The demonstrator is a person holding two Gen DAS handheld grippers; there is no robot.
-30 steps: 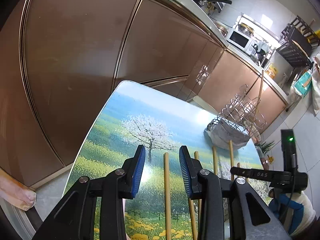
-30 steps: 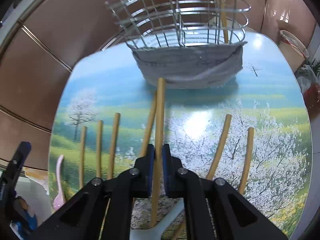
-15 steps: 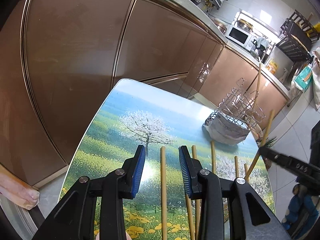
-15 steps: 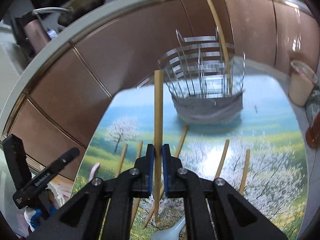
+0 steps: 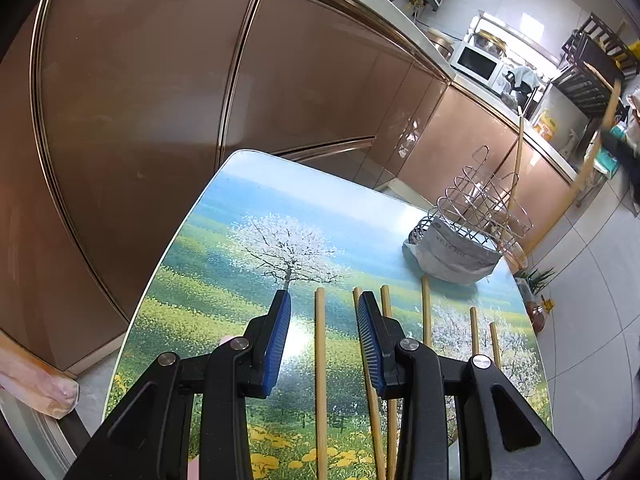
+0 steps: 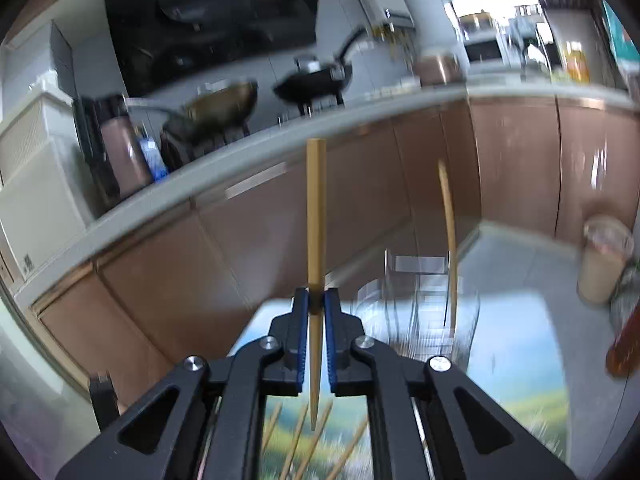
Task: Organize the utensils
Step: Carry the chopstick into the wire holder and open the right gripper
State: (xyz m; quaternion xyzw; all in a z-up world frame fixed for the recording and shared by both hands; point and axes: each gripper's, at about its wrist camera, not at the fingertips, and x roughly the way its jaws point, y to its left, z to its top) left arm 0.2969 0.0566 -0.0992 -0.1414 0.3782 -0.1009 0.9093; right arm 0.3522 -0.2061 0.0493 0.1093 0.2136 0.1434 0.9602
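The right tongs (image 6: 316, 312) pinch one chopstick (image 6: 316, 216) up in the air; tip its thin end down over the wire holder (image 5: 476, 216) at the bench's (image 5: 248, 200) far right corner, then let go slowly. The left tongs (image 5: 324, 332) sit half open over another chopstick (image 5: 320, 360), not squeezing it. Only the left view shows the holder clearly and the loose chopsticks lined up along the near edge; the right view is blurry.

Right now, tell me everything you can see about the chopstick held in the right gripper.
The chopstick is a plain, light wooden-looking stick, squared at its thick end and tapering to a point. It stands nearly upright in the right wrist view, thick end up, point down. The right gripper is shut on it, with the blue pads pressing its sides below the middle. It hangs in the air above the table, touching nothing else.
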